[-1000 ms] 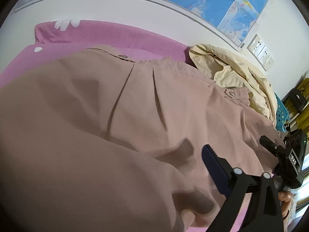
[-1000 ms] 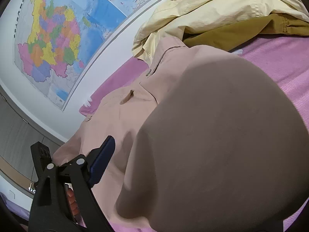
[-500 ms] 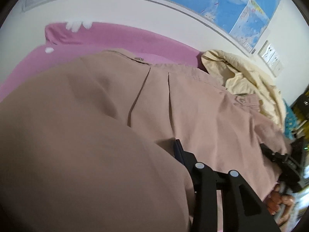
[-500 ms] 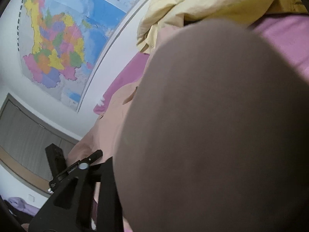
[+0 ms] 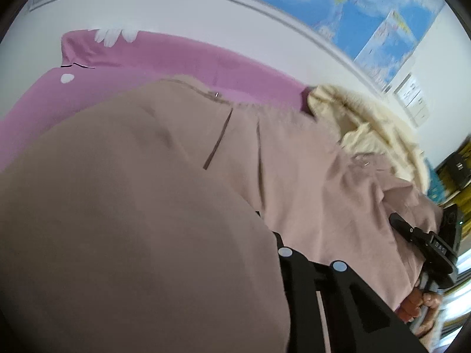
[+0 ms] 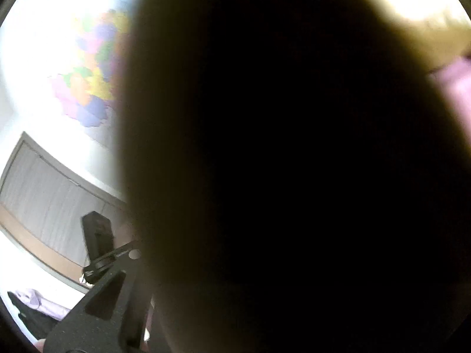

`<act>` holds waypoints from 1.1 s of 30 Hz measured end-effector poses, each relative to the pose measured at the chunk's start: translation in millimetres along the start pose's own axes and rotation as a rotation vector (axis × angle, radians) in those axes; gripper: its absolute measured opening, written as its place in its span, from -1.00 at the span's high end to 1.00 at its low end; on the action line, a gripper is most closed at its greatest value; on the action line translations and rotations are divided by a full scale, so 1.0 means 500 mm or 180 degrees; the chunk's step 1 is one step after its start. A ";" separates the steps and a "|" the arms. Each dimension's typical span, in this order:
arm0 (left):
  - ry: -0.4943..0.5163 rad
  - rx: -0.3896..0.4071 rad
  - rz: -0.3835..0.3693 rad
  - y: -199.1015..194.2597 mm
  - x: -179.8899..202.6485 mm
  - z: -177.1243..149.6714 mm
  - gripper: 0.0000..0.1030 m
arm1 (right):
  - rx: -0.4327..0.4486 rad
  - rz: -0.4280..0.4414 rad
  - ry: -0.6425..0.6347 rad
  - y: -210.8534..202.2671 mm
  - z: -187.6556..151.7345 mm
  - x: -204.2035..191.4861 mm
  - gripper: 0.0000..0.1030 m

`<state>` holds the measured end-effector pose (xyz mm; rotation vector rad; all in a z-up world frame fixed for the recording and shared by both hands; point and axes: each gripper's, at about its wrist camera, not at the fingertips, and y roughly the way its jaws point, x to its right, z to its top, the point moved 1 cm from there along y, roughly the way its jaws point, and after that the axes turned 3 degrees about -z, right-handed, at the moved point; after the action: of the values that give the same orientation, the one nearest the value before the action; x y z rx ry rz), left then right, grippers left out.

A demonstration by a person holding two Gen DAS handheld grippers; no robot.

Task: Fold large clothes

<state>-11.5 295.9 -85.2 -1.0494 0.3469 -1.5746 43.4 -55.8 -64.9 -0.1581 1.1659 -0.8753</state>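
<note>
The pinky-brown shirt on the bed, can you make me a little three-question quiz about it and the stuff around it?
1. True or false: the pinky-brown shirt lies on a green sheet.
2. What hangs on the wall above the bed? A) a clock B) a map C) a mirror
3. Fill in: the right wrist view is mostly dark because ____ covers the lens.

Key:
1. False. The pink sheet is under it.
2. B, the map. It is blue with coloured patches.
3. Cloth. A big fold of fabric hangs right in front of that camera, so the right gripper's fingertips are hidden.
</note>
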 end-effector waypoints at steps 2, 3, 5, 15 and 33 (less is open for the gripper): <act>0.0030 0.0080 -0.0079 -0.027 0.003 0.018 0.68 | 0.0079 0.0088 -0.0126 -0.019 0.020 -0.040 0.62; 0.0079 0.0130 -0.0101 -0.040 0.008 0.028 0.69 | 0.0098 0.0146 -0.0161 -0.024 0.029 -0.058 0.61; 0.0139 0.0205 -0.0091 -0.063 0.015 0.050 0.70 | 0.0137 0.0218 -0.0284 -0.032 0.044 -0.094 0.62; 0.0264 0.0694 0.0176 -0.195 -0.020 0.178 0.71 | 0.0172 0.0502 -0.0810 0.031 0.149 -0.266 0.62; -0.0201 0.1129 0.1101 -0.270 -0.278 0.393 0.73 | -0.0063 0.0809 -0.1115 0.353 0.201 -0.419 0.62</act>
<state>46.3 523.4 59.7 -0.7180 0.1839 -1.2330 195.7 170.9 37.3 -0.1677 0.8446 -0.5832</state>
